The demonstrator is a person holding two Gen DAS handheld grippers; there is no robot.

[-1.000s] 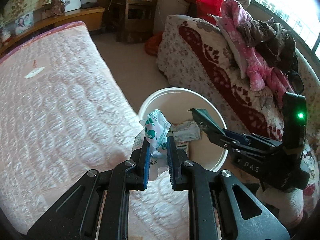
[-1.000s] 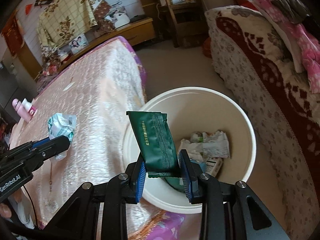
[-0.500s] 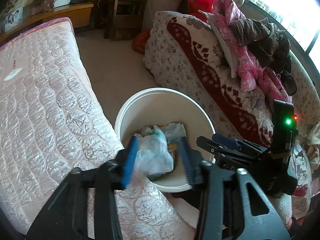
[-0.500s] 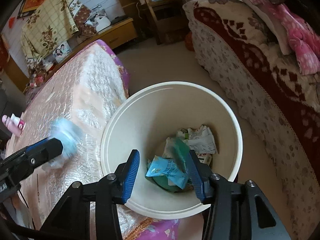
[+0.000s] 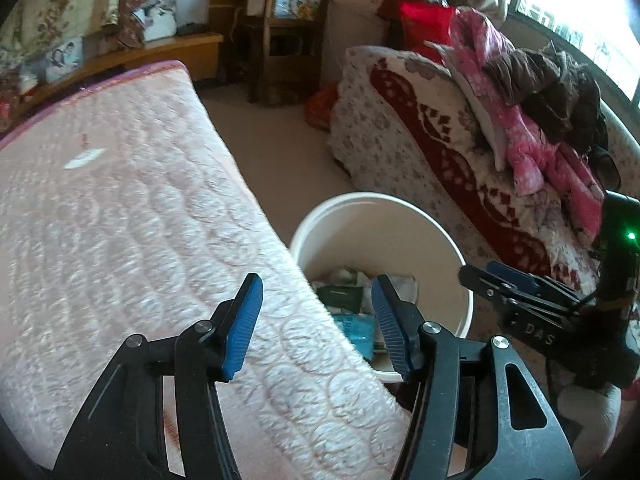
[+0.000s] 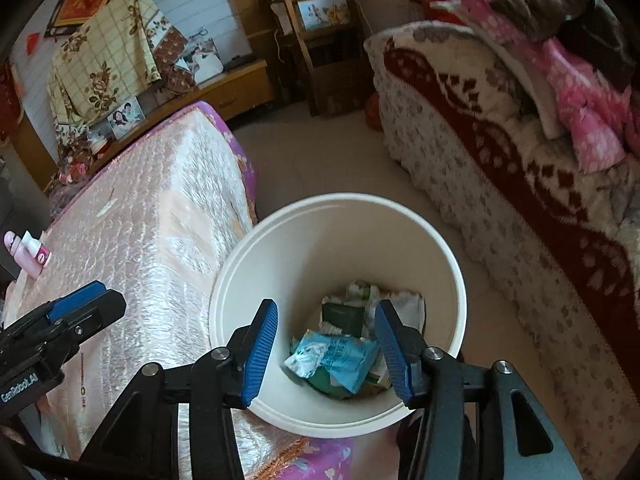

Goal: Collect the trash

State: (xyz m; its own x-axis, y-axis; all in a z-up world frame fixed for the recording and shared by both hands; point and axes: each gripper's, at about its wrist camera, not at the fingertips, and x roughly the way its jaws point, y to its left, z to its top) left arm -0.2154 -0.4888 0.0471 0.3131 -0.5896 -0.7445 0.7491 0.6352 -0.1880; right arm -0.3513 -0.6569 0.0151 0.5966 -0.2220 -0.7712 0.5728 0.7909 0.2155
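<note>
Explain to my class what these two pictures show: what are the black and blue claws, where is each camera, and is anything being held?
There is no robot here. A person carries a hand-held two-fingered tool in each hand, and each tool has a wide-angle camera that looks forward along its fingers.

In the left camera's picture, the left tool is open and empty, above the edge of a pink quilted bed. The right tool shows at that picture's side.

In the right camera's picture, the right tool is also open and empty, above a white bucket on the floor between the bed and a patterned sofa. In the bucket lie a dark green packet, a light blue wrapper and crumpled paper.

A pink bottle lies on the bed.
</note>
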